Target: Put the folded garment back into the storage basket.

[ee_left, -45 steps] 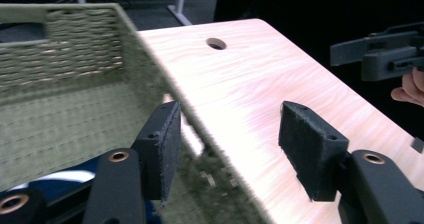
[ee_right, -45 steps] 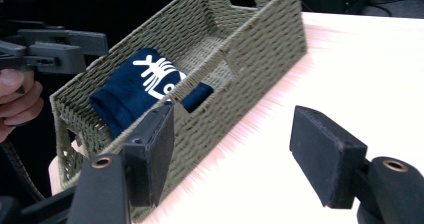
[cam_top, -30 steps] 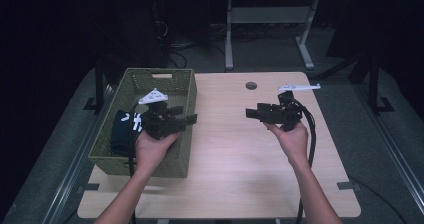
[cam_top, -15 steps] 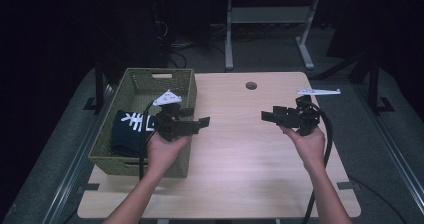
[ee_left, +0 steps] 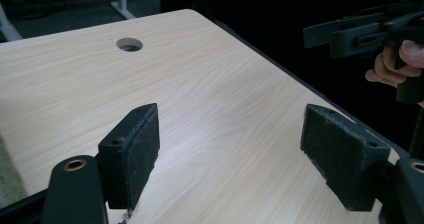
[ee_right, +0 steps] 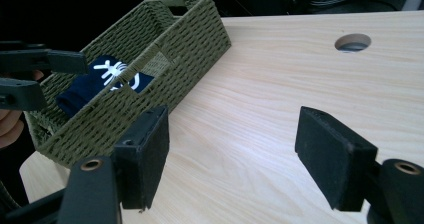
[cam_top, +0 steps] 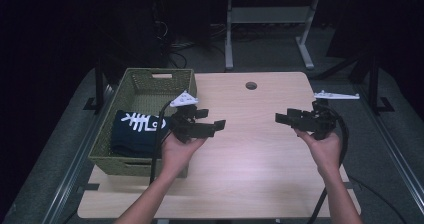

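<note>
Held above the wooden bench [cam_top: 260, 159], the left tool [cam_top: 216, 127] and right tool [cam_top: 280, 118] face each other, well apart, both with jaws wide and holding nothing. Farther left, a green woven basket [cam_top: 145, 81] holds folded dark cloth [cam_top: 132, 131] with a white print.

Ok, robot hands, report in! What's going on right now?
Left gripper open, empty. Right gripper open, empty, facing it over bare table. Folded dark cloth lies in green basket. Nothing between them.
</note>
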`<action>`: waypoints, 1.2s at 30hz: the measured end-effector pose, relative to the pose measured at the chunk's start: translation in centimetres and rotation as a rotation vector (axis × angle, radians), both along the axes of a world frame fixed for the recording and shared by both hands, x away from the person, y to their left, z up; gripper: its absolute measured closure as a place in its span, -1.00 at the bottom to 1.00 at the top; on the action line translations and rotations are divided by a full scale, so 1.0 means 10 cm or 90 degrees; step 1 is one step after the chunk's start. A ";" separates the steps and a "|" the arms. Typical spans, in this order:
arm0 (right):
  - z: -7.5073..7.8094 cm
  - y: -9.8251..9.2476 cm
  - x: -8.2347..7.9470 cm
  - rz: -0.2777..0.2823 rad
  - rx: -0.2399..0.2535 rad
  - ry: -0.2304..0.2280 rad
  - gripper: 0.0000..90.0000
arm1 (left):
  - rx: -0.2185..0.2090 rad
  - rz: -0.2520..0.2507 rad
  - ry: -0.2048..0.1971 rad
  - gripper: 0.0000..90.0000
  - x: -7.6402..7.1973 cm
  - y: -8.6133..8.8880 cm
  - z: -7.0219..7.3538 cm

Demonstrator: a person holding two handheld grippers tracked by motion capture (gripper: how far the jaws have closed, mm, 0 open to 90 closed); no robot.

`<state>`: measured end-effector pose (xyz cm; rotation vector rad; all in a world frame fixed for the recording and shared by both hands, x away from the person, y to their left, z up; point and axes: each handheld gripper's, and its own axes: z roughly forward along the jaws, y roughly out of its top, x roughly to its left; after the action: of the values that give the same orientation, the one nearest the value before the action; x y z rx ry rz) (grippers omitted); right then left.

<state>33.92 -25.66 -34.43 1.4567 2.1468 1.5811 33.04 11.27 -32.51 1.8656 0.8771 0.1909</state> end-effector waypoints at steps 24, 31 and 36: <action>-0.22 -0.50 -0.26 -0.051 -0.010 0.018 -0.36 | 0.014 -0.034 0.012 -0.57 -0.06 -0.53 -0.15; -0.31 -0.60 -0.33 -0.059 -0.014 0.028 -0.36 | 0.025 -0.046 0.012 -0.56 -0.09 -0.65 -0.21; -0.36 -0.65 -0.38 -0.066 -0.017 0.032 -0.36 | 0.029 -0.051 0.011 -0.56 -0.12 -0.69 -0.25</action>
<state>30.11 -32.19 -38.07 1.5881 2.0728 1.4913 31.87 4.35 -34.96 1.9435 0.8142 0.1472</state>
